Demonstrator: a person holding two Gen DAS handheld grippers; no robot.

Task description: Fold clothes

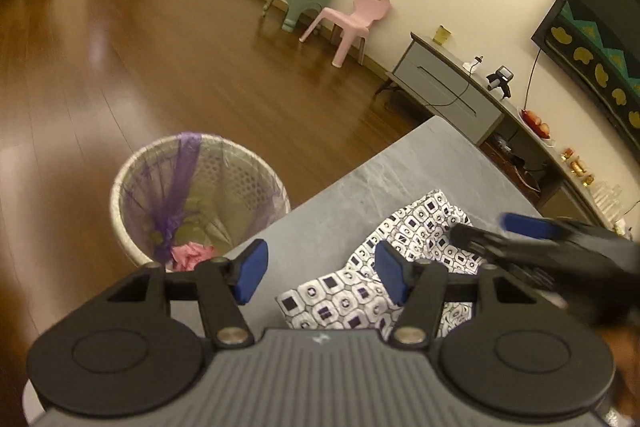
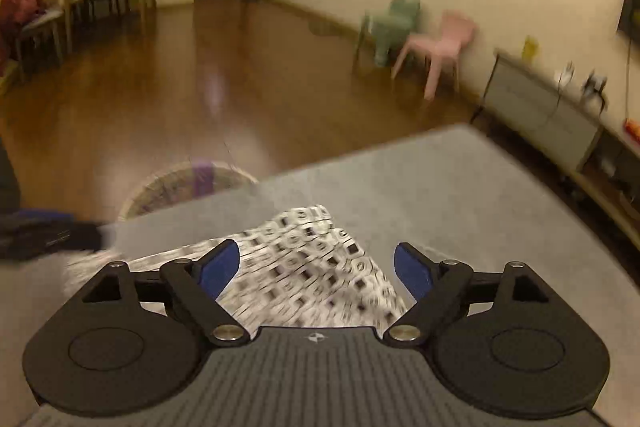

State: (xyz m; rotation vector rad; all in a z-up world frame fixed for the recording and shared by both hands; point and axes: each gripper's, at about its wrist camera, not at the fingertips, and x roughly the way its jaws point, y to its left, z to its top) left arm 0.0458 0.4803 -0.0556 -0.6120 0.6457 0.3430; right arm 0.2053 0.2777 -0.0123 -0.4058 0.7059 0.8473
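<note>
**Grippers Poised Over Patterned Cloth**

A black-and-white patterned cloth point(image 1: 384, 267) lies crumpled on a grey table point(image 1: 360, 179), near its edge. The left gripper point(image 1: 318, 273) hovers above the cloth's near corner, jaws roughly half open and holding nothing. The right gripper point(image 2: 316, 269), blurred in its own view, stands over the cloth with jaws wide apart, also empty; in the left view it enters at 3 o'clock. Beyond the table, at 10 o'clock, a lined bin point(image 1: 200, 195) sits on the wooden floor point(image 1: 140, 47); two small chairs point(image 1: 320, 11) stand by the wall.
</note>
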